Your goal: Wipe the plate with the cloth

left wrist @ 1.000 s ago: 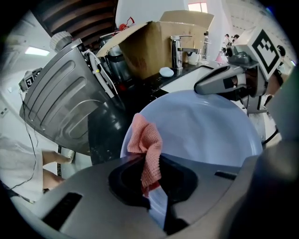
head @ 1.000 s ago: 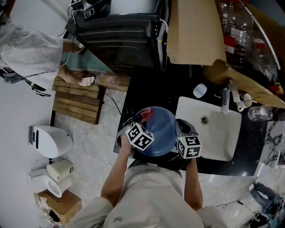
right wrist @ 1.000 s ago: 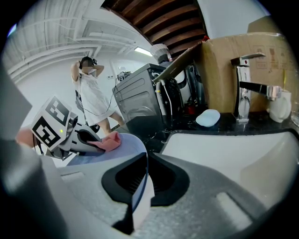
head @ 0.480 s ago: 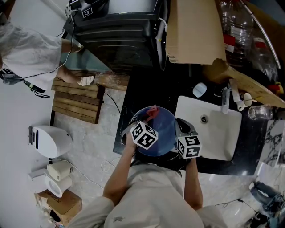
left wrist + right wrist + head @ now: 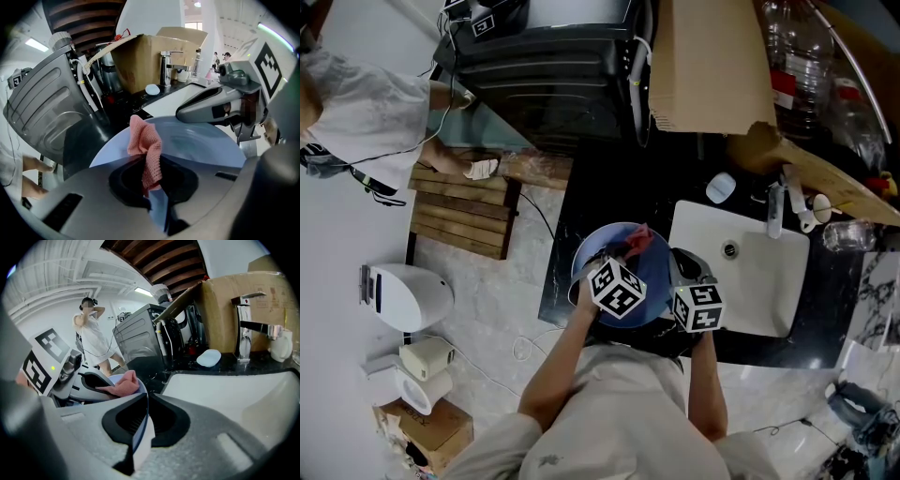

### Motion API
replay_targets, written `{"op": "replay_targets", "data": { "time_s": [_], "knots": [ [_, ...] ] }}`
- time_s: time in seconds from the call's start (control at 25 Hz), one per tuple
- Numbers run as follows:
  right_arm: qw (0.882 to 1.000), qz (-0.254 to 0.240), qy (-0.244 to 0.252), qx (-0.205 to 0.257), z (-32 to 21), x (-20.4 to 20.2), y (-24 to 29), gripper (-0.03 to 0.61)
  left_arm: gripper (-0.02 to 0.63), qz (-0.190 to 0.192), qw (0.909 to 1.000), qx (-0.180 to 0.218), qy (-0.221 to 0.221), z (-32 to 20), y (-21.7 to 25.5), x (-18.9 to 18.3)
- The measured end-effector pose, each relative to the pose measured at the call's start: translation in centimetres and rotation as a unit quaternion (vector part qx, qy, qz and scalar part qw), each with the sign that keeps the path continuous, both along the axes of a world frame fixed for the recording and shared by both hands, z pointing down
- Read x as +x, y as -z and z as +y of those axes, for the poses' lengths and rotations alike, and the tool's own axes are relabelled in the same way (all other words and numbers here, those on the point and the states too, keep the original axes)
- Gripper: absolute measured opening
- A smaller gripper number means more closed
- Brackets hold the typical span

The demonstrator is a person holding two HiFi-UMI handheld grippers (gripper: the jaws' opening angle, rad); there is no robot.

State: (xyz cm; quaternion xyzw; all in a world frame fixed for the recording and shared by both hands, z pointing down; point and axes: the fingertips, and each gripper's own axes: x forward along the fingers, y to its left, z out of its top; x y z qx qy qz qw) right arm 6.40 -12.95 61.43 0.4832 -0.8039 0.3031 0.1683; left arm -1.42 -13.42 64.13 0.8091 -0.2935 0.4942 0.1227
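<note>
While the right tongs (image 5: 680, 270) clamp the plate (image 5: 656, 281) by its rim, the left tongs (image 5: 625, 253) press the cloth (image 5: 637, 236) to it: wiping looks under way, not finished.

Over the front edge of the black bench (image 5: 609, 187), just left of the white sink (image 5: 769, 291), the blue plate (image 5: 201, 140) shows no obvious dirt, so how much of it is already wiped I cannot tell; I judge more passes and setting the plate down are left. Its near edge (image 5: 139, 427) stands gripped between the right tongs' (image 5: 140, 423) jaws. Across from them, the left tongs (image 5: 150, 173) are clenched on the pink cloth (image 5: 145, 140), which bunches up past their tips onto the plate's face towards its far rim, near the right tongs but not touching them.
</note>
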Motion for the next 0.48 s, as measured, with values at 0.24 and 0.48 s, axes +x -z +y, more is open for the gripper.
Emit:
{"op": "replay_targets", "data": {
  "time_s": [0.24, 0.48],
  "knots": [
    [1.0, -0.001, 0.0, 0.001, 0.0, 0.1, 0.0, 0.015, 0.034, 0.006, 0.9995, -0.01, -0.03, 1.2, 0.0, 1.6],
    [1.0, -0.002, -0.001, 0.001, 0.0, 0.0, 0.0, 0.015, 0.034, 0.014, 0.9977, -0.027, -0.06, 2.8, -0.1, 2.6]
  ]
}}
